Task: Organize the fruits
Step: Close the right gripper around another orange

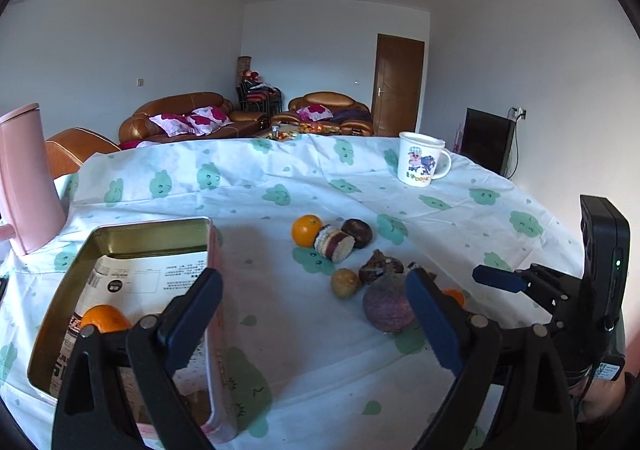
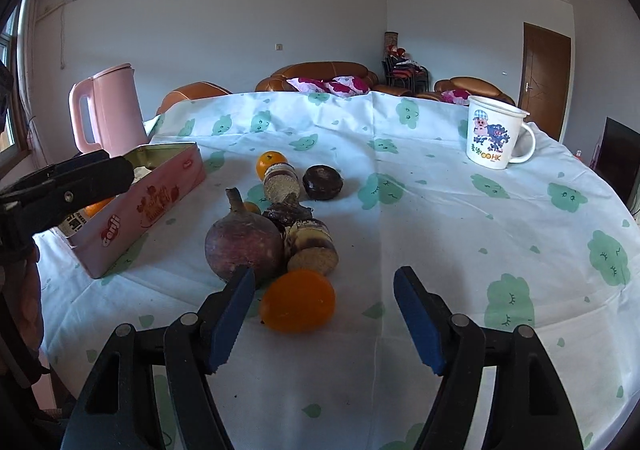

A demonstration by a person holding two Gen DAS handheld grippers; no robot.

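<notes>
While both tongs stand apart and empty, left tongs (image 1: 316, 314) beside the pink tin (image 1: 120, 238) holding one orange (image 1: 105, 319); right tongs (image 2: 324, 318) just behind another orange (image 2: 298, 300), remaining fruit clustered on the tabletop (image 2: 440, 210)

On the side of the pink tin (image 2: 140, 210) in front of you, white lettering reads "Genji". The white mug (image 2: 494, 134) carries a cartoon print with "HK" in orange beneath it. Printed paper (image 1: 132, 278) inside the tin is too small to read.
</notes>
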